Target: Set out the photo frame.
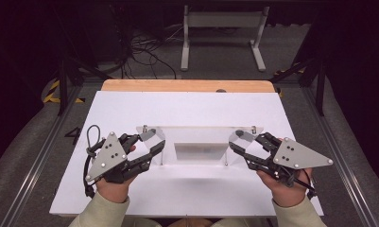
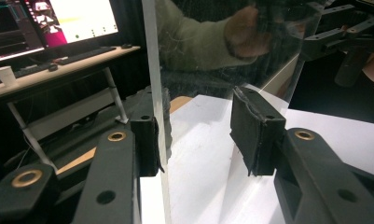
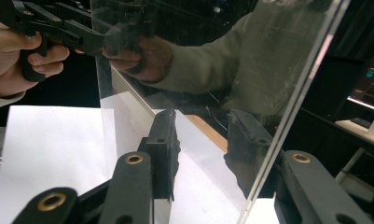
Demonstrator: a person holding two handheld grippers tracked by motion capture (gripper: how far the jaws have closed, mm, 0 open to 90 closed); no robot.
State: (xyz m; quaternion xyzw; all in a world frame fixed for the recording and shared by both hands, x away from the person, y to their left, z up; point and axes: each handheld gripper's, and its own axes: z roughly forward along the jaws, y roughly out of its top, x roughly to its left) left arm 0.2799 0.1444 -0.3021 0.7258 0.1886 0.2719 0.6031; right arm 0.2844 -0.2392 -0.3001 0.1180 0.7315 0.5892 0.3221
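A clear acrylic stand (image 1: 196, 135) with thin legs sits across the middle of the white board (image 1: 192, 109). My left gripper (image 1: 151, 142) grips its left end and my right gripper (image 1: 239, 142) its right end. In the left gripper view the clear pane (image 2: 198, 70) runs between the black pads, its edge against the left pad (image 2: 145, 140), so this gripper (image 2: 198, 135) is shut on it. In the right gripper view the pane (image 3: 212, 70) also stands between the jaws. One pad (image 3: 247, 149) shows through it, and this gripper (image 3: 201, 144) is shut on the stand.
A wooden table edge (image 1: 187, 85) lies behind the board. A white metal frame (image 1: 222, 28) and cables (image 1: 144, 52) are on the floor beyond. The left gripper view shows a desk with monitors (image 2: 58, 56) and a paper cup (image 2: 5, 74).
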